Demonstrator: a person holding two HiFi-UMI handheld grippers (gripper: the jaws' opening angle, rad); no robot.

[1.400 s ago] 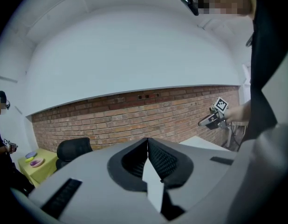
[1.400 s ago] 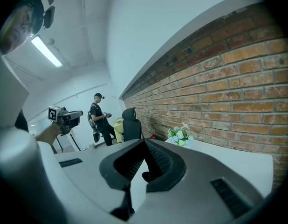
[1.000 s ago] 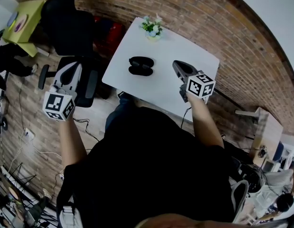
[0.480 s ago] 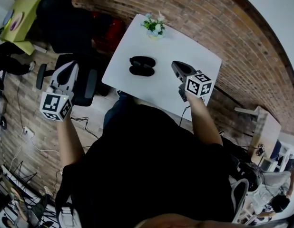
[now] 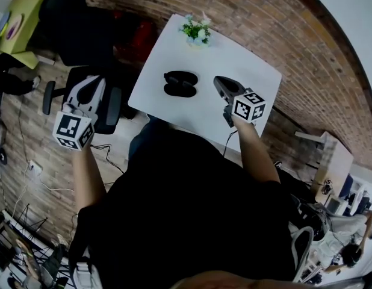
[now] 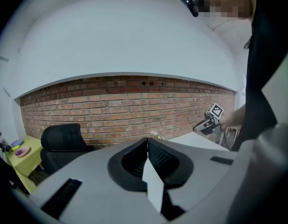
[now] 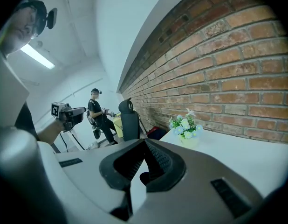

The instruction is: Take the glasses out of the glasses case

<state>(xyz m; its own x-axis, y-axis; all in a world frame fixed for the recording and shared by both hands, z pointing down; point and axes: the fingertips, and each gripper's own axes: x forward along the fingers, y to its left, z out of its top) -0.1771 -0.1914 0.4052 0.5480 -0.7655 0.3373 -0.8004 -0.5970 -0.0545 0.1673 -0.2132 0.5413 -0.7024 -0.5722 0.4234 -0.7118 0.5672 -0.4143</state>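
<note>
White table point(image 5: 252, 71) holds one black glasses case point(image 5: 180, 83), with one flower pot point(image 5: 197, 34) at its 12 o'clock. Two tongs flank the case: left gripper point(image 5: 88, 84) at 9 o'clock, right gripper point(image 5: 220, 83) at 3 o'clock, both clenched, empty.

R claw point(image 7: 144, 141) tips together, flower pot point(image 7: 185, 127) on white table point(image 7: 237, 155), brick wall point(image 7: 218, 55) behind

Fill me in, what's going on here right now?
A person stands at a white table with a gripper in each hand. The black glasses case lies on the table near a small flower pot, and nothing touches it. The right gripper hovers over the table just right of the case, jaws shut and empty. The left gripper is held off the table's left side, also shut and empty. No glasses show outside the case.
</note>
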